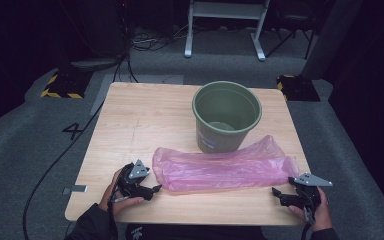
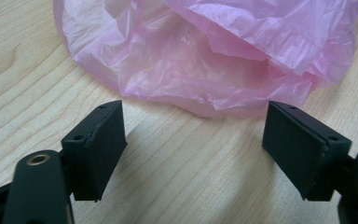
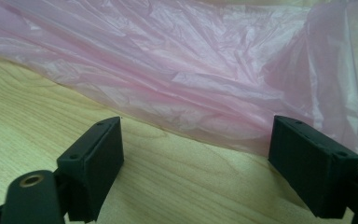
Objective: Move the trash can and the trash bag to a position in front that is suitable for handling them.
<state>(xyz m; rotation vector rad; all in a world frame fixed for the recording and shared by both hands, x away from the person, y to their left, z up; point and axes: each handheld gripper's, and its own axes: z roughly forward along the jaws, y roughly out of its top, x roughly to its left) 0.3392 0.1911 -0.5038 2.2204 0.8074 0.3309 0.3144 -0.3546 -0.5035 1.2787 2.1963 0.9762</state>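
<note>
A pale wooden counter [image 1: 130,120] is seen from above, carrying 2 things. A green bin [image 1: 226,116] is stood upright and empty toward the far edge, right of the middle. A pink plastic bag [image 1: 222,167] is laid flat and crumpled just in front of the bin, stretched along the near edge from left of the middle almost to the right edge; whether it touches the bin's base cannot be told.

The left gripper [image 1: 156,189] is held at the bag's left end and the right gripper [image 1: 275,191] at its right end, both low over the counter near the near edge. In each gripper view the 2 jaws are spread wide with bare wood between them, and nothing is pinched; the film lies just beyond the tips.

The bag appears to be about to be picked up at both ends. The film is judged thin and slippery: if only 1 layer or a loose fold is caught, it could slide out or tear, and a jaw scraped along the wood could push the bag toward the bin instead of gripping it
</note>
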